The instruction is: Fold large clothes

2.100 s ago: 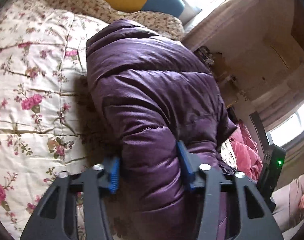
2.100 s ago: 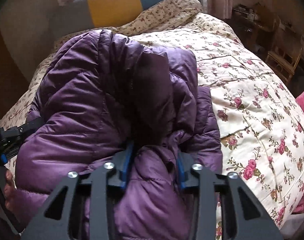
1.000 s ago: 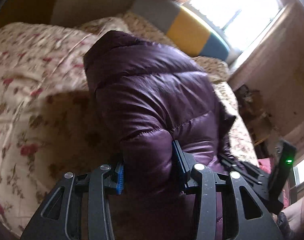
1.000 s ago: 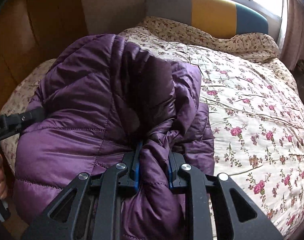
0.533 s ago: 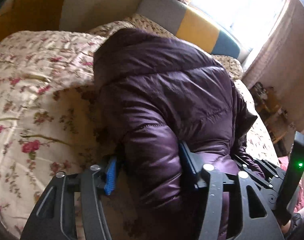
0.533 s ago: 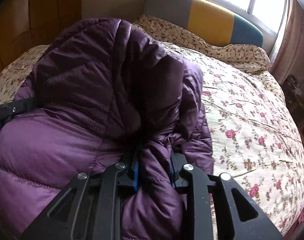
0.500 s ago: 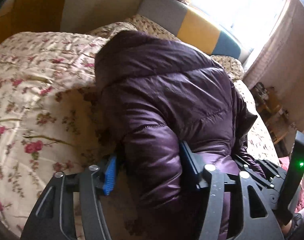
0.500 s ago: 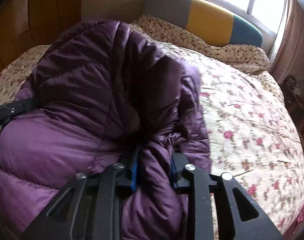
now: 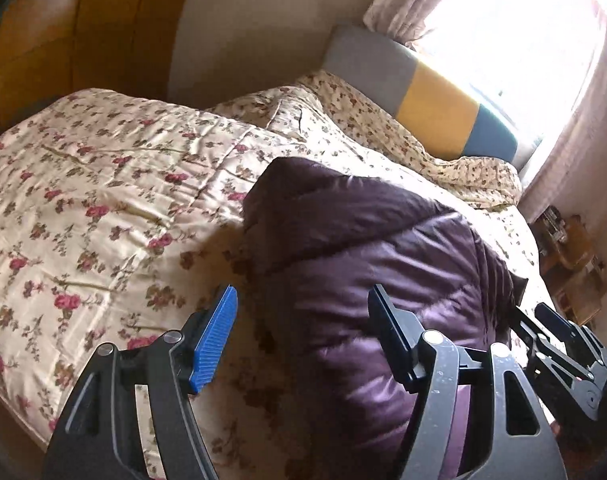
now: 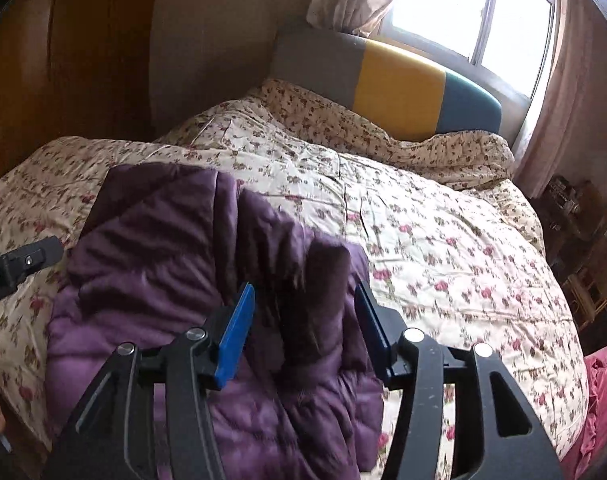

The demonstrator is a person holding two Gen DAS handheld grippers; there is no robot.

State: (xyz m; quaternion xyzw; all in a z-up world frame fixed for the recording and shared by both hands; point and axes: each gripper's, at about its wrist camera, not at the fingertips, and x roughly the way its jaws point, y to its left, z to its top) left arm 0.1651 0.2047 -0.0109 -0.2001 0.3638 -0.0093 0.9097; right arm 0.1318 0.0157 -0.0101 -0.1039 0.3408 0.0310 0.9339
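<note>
A purple puffer jacket (image 9: 367,256) lies folded in a bundle near the front edge of the floral bed quilt (image 9: 103,200). In the left wrist view my left gripper (image 9: 303,308) hovers above the jacket's left side, its jaws opening, and no pad presses on the fabric. The right wrist view shows the same jacket (image 10: 163,264) on the quilt (image 10: 443,240). Above its rumpled right end my right gripper (image 10: 303,300) is opening too, pads clear of the cloth. The right gripper (image 9: 555,340) also shows at the left view's lower right.
A headboard (image 10: 383,80) in grey, yellow and teal stands at the far end under a bright window (image 10: 483,12) with curtains. A brown wardrobe (image 10: 63,60) is at the left. A cluttered shelf (image 9: 571,248) and pink cloth (image 10: 603,400) sit to the right of the bed.
Both grippers have let go of the jacket, opened and lifted back from it. The jacket has dropped from a raised bundle into a flatter heap on the quilt.
</note>
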